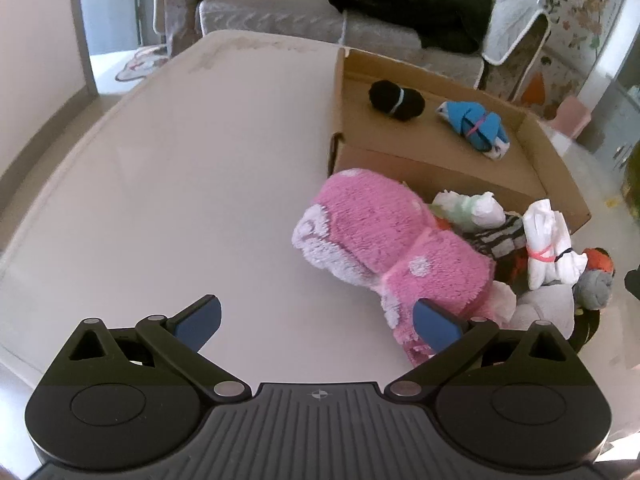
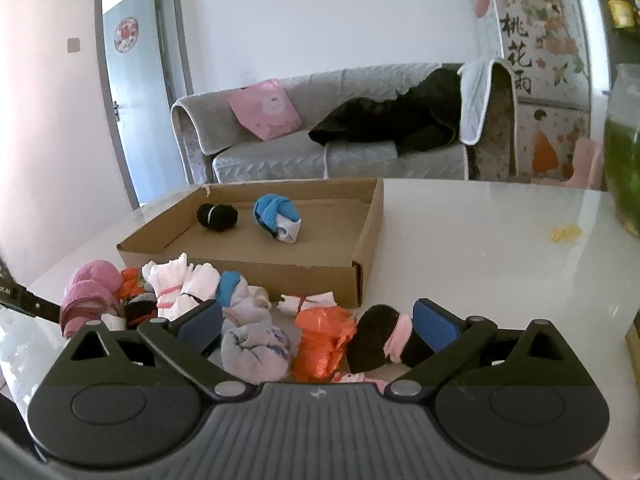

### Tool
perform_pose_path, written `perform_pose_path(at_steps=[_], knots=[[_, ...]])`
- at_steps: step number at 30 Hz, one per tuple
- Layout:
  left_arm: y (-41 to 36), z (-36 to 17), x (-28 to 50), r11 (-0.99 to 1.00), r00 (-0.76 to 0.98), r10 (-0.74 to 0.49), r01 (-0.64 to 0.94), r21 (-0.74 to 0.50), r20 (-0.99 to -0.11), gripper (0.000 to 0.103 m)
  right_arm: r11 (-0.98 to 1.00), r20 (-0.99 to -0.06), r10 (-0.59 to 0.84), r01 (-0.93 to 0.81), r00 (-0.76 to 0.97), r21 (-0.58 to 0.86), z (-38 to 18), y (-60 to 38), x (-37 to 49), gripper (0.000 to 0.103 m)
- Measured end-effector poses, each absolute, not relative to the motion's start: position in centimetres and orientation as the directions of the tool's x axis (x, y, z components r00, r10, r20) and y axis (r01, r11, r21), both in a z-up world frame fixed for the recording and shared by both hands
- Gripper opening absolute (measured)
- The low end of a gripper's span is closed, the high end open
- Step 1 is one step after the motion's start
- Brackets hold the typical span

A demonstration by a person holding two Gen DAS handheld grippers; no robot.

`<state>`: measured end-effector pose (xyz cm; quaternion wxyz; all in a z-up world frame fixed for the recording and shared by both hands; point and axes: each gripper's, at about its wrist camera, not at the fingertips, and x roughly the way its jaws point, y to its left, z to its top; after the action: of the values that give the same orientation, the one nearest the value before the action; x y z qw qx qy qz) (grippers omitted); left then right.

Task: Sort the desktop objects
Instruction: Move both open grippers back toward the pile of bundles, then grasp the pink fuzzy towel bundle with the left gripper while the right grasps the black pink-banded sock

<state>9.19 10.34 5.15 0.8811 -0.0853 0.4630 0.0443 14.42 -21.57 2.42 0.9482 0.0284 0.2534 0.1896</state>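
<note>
Only readable writing I can spot is in the right wrist view, upper right of the frame: three big black Chinese characters, 桃花雨, running top to bottom on the flower-print cover (image 2: 536,60) beside the sofa. There's also a round red sticker (image 2: 126,35) on the door at upper left, but whatever's on it is too blurry to read.

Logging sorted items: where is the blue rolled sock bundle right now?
The blue rolled sock bundle lies inside the shallow cardboard box, just right of the black rolled sock bundle in the right wrist view, apart from the unsorted pile in front.
</note>
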Motion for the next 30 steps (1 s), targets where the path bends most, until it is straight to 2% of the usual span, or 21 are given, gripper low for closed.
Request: perform_pose_path(at_steps=[6, 8, 12, 17, 20, 22, 30], knots=[[8.7, 5.7, 10.2, 0.982, 0.512, 0.092, -0.189, -0.008, -0.854, 0.103, 0.919, -0.473, 0.392, -0.351, 0.789, 0.177, 2.7, -22.4, 14.5, 0.102], [9.0, 5.6, 10.5, 0.977, 0.486, 0.098, -0.212, -0.009, -0.868, 0.103, 0.919, -0.473, 0.395, -0.347, 0.788, 0.188, 2.7, -22.6, 14.6, 0.101], [10.6, 6.4, 10.7, 0.958, 0.427, 0.004, -0.26, -0.118, -0.904, 0.103, 0.916, -0.469, 0.402, -0.351, 0.787, 0.197, 2.9, -22.8, 14.5, 0.101], [12.0, 8.1, 10.5, 0.904, 0.423, -0.106, -0.337, -0.264, -0.9, 0.103, 0.909, -0.457, 0.417, -0.359, 0.785, 0.213, 3.2, -23.0, 14.4, 0.101], [11.4, 8.5, 11.0, 0.886, 0.426, -0.123, -0.359, -0.292, -0.896, 0.103, 0.905, -0.453, 0.425, -0.363, 0.783, 0.221, 3.3, -22.9, 14.4, 0.101], [10.7, 7.9, 12.0, 0.866, 0.419, -0.184, -0.359, -0.348, -0.889, 0.103, 0.904, -0.453, 0.428, -0.366, 0.782, 0.222, 3.3, -22.9, 14.5, 0.102], [8.4, 4.3, 16.3, 0.84, 0.349, -0.251, -0.386, -0.382, -0.903, 0.103, 0.9, -0.467, 0.436, -0.367, 0.769, 0.236, 3.1, -22.8, 14.7, 0.101]])
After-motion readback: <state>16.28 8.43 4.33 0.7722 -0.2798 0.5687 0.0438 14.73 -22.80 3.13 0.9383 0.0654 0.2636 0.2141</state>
